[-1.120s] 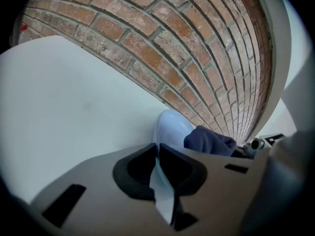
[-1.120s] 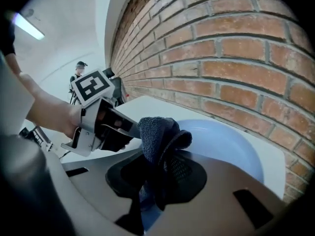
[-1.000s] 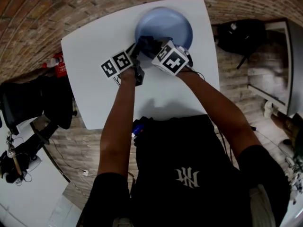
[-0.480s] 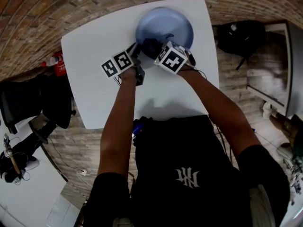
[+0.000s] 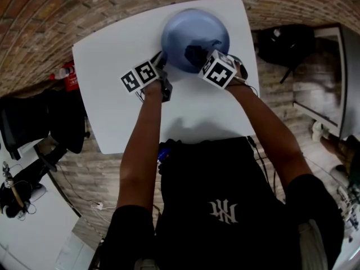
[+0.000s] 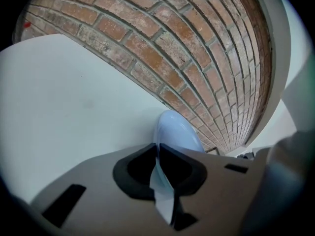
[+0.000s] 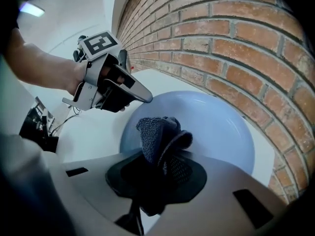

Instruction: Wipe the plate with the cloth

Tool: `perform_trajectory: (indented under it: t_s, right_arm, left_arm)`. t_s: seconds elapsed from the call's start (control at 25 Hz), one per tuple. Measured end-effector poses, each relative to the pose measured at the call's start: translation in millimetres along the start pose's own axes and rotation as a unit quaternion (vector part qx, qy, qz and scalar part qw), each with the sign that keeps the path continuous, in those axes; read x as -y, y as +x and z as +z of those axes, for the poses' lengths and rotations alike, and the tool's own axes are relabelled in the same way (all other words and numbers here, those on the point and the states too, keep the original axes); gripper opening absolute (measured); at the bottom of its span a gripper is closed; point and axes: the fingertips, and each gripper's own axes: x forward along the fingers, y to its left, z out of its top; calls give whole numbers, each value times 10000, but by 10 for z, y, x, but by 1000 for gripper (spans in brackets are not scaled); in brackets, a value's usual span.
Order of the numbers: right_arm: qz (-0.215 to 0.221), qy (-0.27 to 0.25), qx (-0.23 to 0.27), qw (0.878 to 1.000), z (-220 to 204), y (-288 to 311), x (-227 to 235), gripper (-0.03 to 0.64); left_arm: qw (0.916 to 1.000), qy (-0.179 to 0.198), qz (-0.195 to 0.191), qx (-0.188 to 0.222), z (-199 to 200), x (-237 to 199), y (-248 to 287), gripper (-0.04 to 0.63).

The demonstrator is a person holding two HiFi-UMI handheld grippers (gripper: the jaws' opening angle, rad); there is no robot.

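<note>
— Starting left of the plate (image 5: 194, 24)?

— Left gripper (image 6: 157, 154), jaws pinched on the plate's thin near-left rim. Plain only in the left gripper view: pale blue edge wedged between the black pads, white bench (image 5: 112, 89) spreading left of the plate, brick wall (image 6: 172, 48) behind the plate. In the head view, merely a marker cube and a dark tip touching the rim.

— And the plate itself?

— Flat on the bench, near the brick wall. Round and blue from the head view. Edge-on from the left gripper view, so nothing of the plate's inside there.

— On the plate?

— Dark cloth (image 7: 160, 132), bunched over the near part of the plate's middle. Ribbed weave legible in the right gripper view alone; just a dark blot in the head view.

— Right of the plate?

— Right gripper (image 7: 157, 171), angled in over the plate's near-right rim, jaws clamped on the cloth's lower folds, upper fold sticking out past them. Also from the right gripper view only: left gripper side-on, tip at the plate's rim.
</note>
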Motion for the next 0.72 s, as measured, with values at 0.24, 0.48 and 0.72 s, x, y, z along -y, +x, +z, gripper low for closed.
perform_trajectory:
  t_s: [0.24,0.48,0.72]
  right_arm:
    - [-460,-271,-228,9983,-183,-172,344,86]
    - [-882,-365,-334,9949,-303,-259,768,86]
    - [-1213,-228,-206,9921,-298,-255,1033,86]
  left_arm:
    - [10000,16,16,-12,1,-5,-2,28]
    - [10000,24,37,-20,-2,-7,-4,28]
    - [10000,21,44,-32,-23,7,-1,28]
